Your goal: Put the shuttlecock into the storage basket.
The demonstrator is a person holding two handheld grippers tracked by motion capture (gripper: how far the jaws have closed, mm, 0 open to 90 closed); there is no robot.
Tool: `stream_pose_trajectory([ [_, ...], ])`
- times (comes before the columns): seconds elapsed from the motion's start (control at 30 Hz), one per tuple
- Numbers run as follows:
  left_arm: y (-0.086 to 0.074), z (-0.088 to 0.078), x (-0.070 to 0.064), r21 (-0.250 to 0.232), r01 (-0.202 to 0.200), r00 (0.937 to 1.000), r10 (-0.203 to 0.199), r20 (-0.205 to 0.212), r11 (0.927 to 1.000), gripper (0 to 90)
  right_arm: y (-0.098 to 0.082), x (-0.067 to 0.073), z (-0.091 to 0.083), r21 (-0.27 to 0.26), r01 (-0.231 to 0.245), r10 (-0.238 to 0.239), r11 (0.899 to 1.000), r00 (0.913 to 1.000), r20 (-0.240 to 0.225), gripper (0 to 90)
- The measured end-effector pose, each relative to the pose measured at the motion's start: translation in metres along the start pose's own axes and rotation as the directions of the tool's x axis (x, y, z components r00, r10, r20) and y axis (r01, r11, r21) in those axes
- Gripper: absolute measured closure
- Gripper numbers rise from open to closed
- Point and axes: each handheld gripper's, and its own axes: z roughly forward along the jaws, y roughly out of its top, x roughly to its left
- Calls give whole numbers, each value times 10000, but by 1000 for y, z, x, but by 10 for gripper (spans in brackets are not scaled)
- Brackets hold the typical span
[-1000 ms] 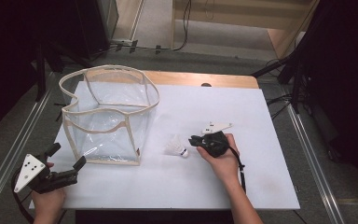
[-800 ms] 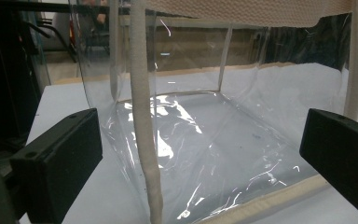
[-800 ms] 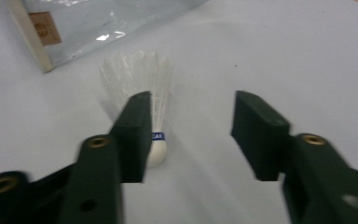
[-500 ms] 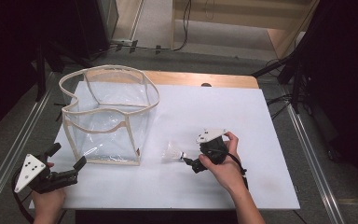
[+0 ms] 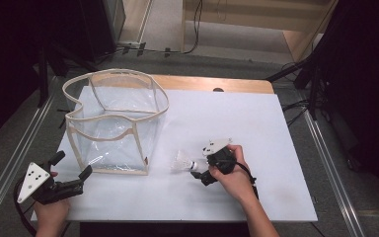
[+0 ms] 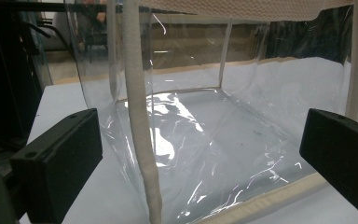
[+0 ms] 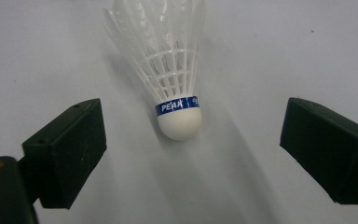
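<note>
Shuttlecock [image 5: 183, 161] lay on the white tabletop [image 5: 256, 123] just beside the empty clear bag [image 5: 113, 123], your right tool [image 5: 201, 174] having just opened. Your left tool [image 5: 73, 173] stood wide, facing the bag [image 6: 205, 140]. Right gripper view: shuttlecock [image 7: 177, 88] untouched between wide jaws.

Lab-like recording room: white table [image 5: 256, 123] between metal rails [image 5: 325, 158], black curtains [image 5: 370, 74], floor cables [image 5: 197, 29].

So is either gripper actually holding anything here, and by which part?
Nothing is held. The right gripper has just opened, jaws wide of the shuttlecock lying on the table. The left gripper is open before the clear bag.
</note>
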Motion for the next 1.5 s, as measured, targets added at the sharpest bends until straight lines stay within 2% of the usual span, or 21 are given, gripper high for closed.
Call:
stream_pose_trajectory([
  [0.03, 0, 0, 0, 0, 0, 10000, 0, 0, 10000, 0, 0, 0, 0, 0, 0, 0, 10000, 10000, 0, 73],
  [0.07, 0, 0, 1, 5, 38, 10000, -38, 2, 10000, 0, 0, -2, 2, 49, -93, 93, 9999, 9999, -120, 167],
  [0.1, 0, 0, 1, 5, 38, 10000, -38, 2, 10000, 0, 0, -2, 2, 49, -93, 93, 9999, 9999, -120, 167],
  [0.13, 0, 0, 1, -15, 65, 10000, -65, 20, 10000, 0, -2, -4, 4, 64, -165, 167, 9998, 9994, -304, 220],
  [0.2, 0, -1, 1, -23, 63, 10000, -63, 28, 10000, 0, -2, -4, 5, 151, -144, 148, 9998, 9994, -307, 244],
  [0.23, 0, -1, 1, -31, 79, 10000, -79, 35, 10000, 0, -2, -5, 6, 228, -94, 102, 9997, 9993, -355, 301],
  [0.4, 0, 0, 1, -8, 82, 10000, -82, 51, 10000, 0, 1, -3, 9, 416, 95, -73, 9991, 9986, -527, 364],
  [0.6, 0, 0, 1, 10, 92, 9999, -92, 62, 10000, 0, 3, -1, 17, 671, 153, -119, 9976, 9987, -504, 410],
  [0.7, 0, 0, 1, 29, 67, 10000, -67, 73, 10000, 0, 4, 0, 23, 878, 372, -329, 9954, 9982, -493, 433],
  [0.73, 0, 0, 1, 46, 49, 10000, -49, 69, 10000, 0, 4, 0, 23, 851, 342, -311, 9958, 9988, -379, 469],
  [0.77, 0, 0, 1, 46, 49, 10000, -49, 69, 10000, 0, 4, 0, 23, 851, 342, -311, 9958, 9988, -379, 469],
  [0.8, 0, 0, 1, 44, 50, 10000, -51, 81, 10000, 0, 4, -1, 23, 833, 312, -287, 9960, 9991, -308, 519],
  [0.83, 0, 0, 1, 47, 51, 10000, -51, 80, 10000, 0, 4, -1, 23, 833, 312, -287, 9960, 9991, -308, 519],
  [0.9, 0, 0, 0, 54, 48, 10000, -48, 79, 10000, 0, 4, -2, 22, 770, 228, -205, 9968, 9993, -307, 613],
  [1.1, 0, -1, 0, 9, 58, 10000, -58, 29, 10000, 0, 5, 1, 20, 639, 130, -109, 9979, 9994, -334, 618],
  [1.2, -1, -2, 1, -93, 185, 9998, -185, 21, 9998, 0, 7, 3, 16, 402, 53, -42, 9992, 9997, -259, 618],
  [1.23, -1, -3, 1, -129, 263, 9997, -263, 18, 9996, 0, 9, 3, 11, 140, -100, 104, 9999, 9995, -309, 619],
  [1.5, -1, -3, 0, -103, 122, 9999, -122, -23, 9999, 0, 15, 2, -1, -360, -532, 523, 9979, 9983, -238, 618],
])
